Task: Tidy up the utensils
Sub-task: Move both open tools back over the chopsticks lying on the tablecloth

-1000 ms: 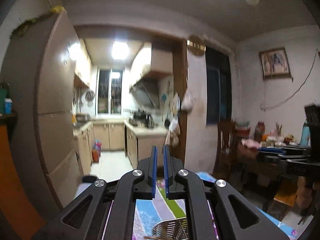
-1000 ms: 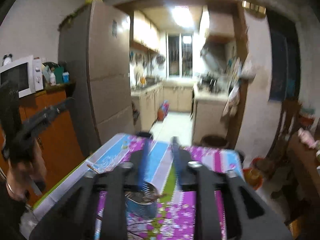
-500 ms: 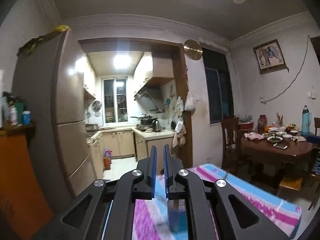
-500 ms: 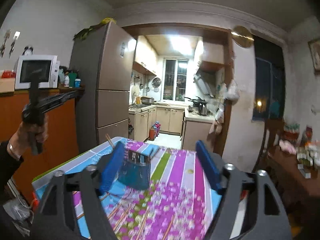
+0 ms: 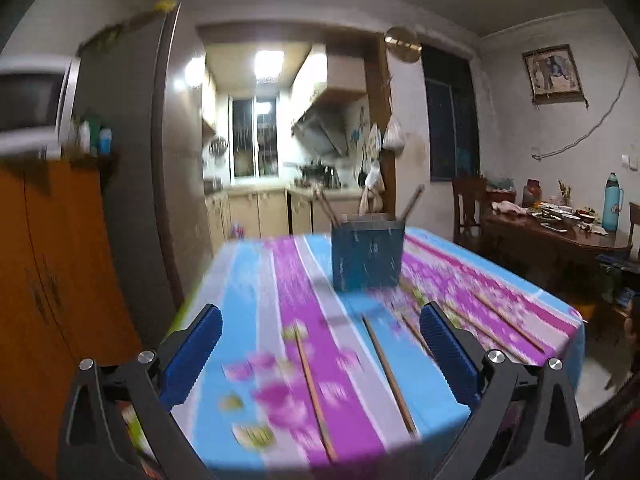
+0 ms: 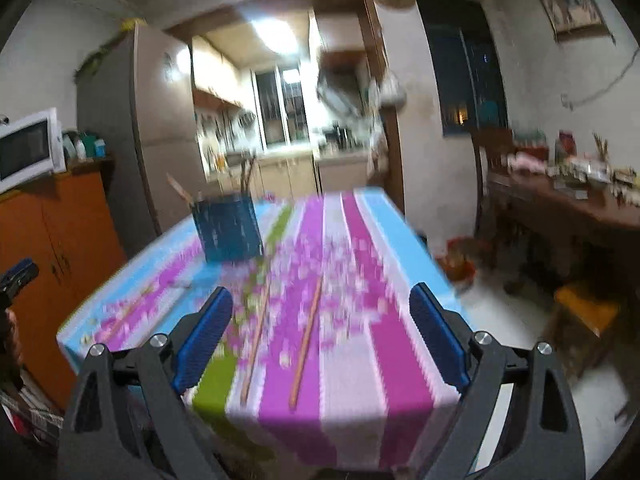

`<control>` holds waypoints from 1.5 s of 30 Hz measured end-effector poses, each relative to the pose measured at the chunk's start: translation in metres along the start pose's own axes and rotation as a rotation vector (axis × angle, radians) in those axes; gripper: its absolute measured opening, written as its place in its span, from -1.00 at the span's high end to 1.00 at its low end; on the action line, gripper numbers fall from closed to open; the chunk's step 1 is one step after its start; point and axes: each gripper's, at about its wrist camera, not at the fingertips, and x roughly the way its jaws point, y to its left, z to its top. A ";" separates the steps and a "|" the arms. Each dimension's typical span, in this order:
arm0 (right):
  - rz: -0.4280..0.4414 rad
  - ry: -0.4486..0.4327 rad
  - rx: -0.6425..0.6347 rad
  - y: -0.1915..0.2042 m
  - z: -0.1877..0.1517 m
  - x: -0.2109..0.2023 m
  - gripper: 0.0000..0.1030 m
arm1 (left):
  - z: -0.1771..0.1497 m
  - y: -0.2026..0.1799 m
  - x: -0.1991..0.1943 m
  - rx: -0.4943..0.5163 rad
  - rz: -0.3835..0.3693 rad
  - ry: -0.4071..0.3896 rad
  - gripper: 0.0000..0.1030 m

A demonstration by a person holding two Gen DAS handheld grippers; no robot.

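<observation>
Approach step: both claws, left claw (image 5: 320,344) and right claw (image 6: 322,334), have just been opening, nothing between them, lining up on loose chopsticks (image 5: 386,368) on the worktop (image 5: 248,280); next, clamping one for the holder (image 5: 366,256).

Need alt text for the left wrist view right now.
Left gripper, jaws wide open and empty, above loose chopsticks on a striped floral tablecloth. A blue utensil holder with chopsticks stands farther back.

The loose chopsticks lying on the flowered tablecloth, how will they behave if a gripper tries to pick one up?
The chopsticks look thin, straight and stiff, so they probably won't bend. Lying flat on the tablecloth, one may roll or skid sideways when nudged. Probably light, but a grip away from the middle could let it tilt.
</observation>
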 end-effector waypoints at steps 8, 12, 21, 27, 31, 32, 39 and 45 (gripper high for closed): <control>0.003 0.208 -0.099 0.050 -0.065 0.024 -0.56 | -0.066 -0.011 0.002 -0.060 0.125 0.111 -0.92; 0.073 0.255 -0.183 0.073 -0.090 0.025 -0.40 | -0.087 -0.023 0.010 0.029 0.138 0.190 -0.92; 0.192 0.207 -0.378 0.122 -0.109 0.027 0.34 | -0.111 -0.038 0.001 0.106 0.126 0.204 -0.47; 0.187 0.206 -0.392 0.128 -0.106 0.027 0.34 | -0.103 -0.034 0.004 0.090 0.134 0.180 -0.37; 0.213 0.210 -0.409 0.133 -0.106 0.032 0.34 | -0.103 -0.031 0.010 0.082 0.174 0.177 -0.37; 0.228 0.200 -0.424 0.137 -0.106 0.033 0.34 | -0.104 -0.030 0.012 0.081 0.180 0.180 -0.37; 0.274 0.182 -0.474 0.175 -0.110 0.053 0.48 | -0.106 -0.039 0.025 0.130 0.151 0.175 -0.18; 0.205 0.243 -0.397 0.189 -0.101 0.071 0.65 | -0.105 -0.039 0.032 0.126 0.141 0.170 -0.15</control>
